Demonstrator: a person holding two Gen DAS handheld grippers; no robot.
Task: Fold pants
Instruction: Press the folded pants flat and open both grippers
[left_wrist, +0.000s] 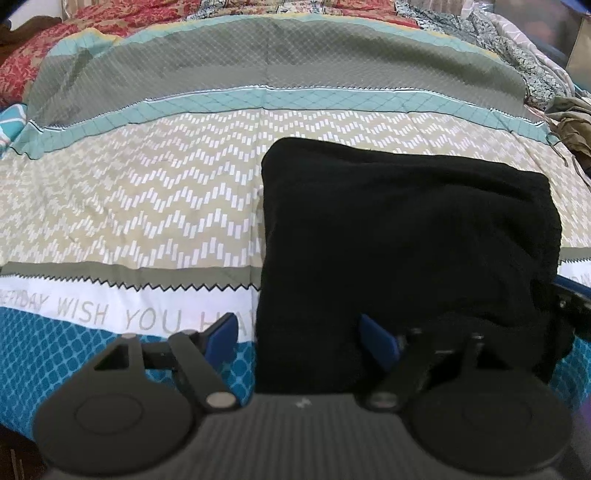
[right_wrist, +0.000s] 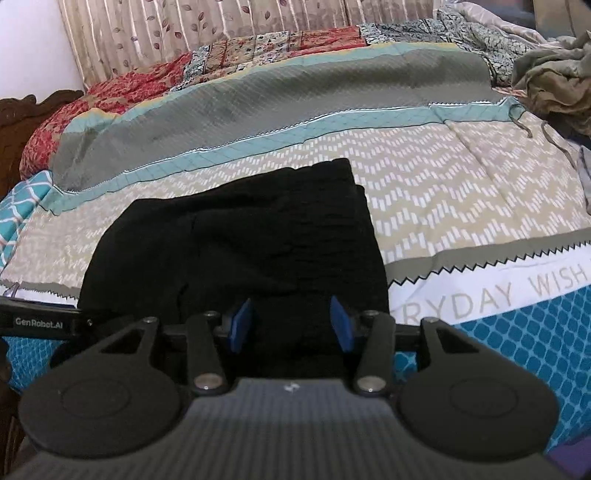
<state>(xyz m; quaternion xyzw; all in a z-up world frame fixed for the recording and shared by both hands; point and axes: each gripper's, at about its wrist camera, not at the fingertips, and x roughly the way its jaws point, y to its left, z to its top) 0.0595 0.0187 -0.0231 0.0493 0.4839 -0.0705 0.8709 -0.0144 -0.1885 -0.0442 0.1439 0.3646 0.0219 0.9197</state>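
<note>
Left wrist view, nearest first: the left gripper (left_wrist: 301, 338) has its blue pads spread wide across the near left edge of the pants (left_wrist: 402, 236), one pad over the bedspread (left_wrist: 147, 192) and the other over the black cloth, with nothing pinched between them. From the right wrist, the right gripper (right_wrist: 291, 325) sits at the near edge of the pants (right_wrist: 240, 243) with its jaws parted about halfway; black cloth fills the gap, but the pads do not look pressed on it, so I read this one as released too.

Beyond the tools, the pants lie on the bedspread (right_wrist: 461, 177) as a compact, roughly square bundle, several layers thick, edges fairly even. No loose leg trails out.

Farther back a heap of olive clothes (right_wrist: 554, 74) waits at the far right.

Judged from this, the folding looks finished or nearly so; at most a last tidy or moving the bundle aside remains.
</note>
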